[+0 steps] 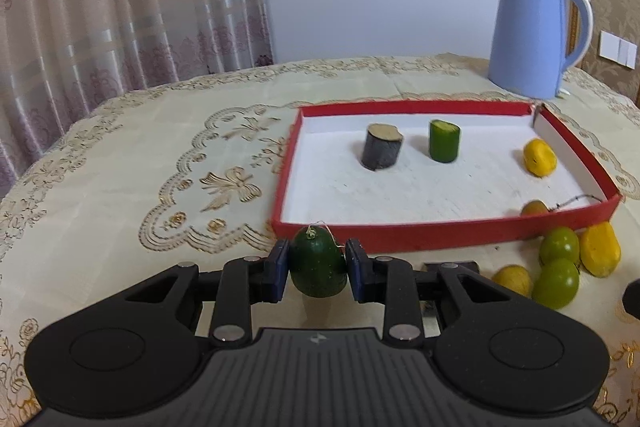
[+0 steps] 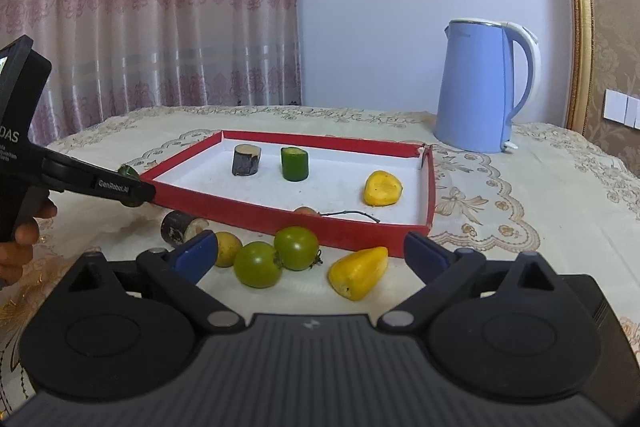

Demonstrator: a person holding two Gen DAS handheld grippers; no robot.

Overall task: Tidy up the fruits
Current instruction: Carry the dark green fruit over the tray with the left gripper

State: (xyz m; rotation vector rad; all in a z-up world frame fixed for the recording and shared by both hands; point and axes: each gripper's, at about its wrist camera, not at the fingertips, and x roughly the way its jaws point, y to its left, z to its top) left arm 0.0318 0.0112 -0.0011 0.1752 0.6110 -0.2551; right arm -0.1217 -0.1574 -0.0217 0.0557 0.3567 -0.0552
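Note:
My left gripper (image 1: 318,261) is shut on a dark green cucumber end (image 1: 318,275), just in front of the red tray's near wall (image 1: 400,235). The right wrist view shows this gripper (image 2: 130,190) at the tray's left corner. Inside the tray stand a dark eggplant piece (image 1: 382,146) and a green cucumber piece (image 1: 444,141); a yellow fruit (image 1: 540,157) and a small reddish fruit (image 1: 534,207) lie there too. My right gripper (image 2: 310,255) is open over two green tomatoes (image 2: 258,264) and a yellow fruit (image 2: 358,273), with no fruit in its grip.
A blue kettle (image 2: 480,87) stands behind the tray at the right. A dark eggplant piece (image 2: 182,227) and a small yellow fruit (image 2: 227,249) lie on the tablecloth before the tray. A person's hand (image 2: 24,239) holds the left gripper. Curtains hang behind the table.

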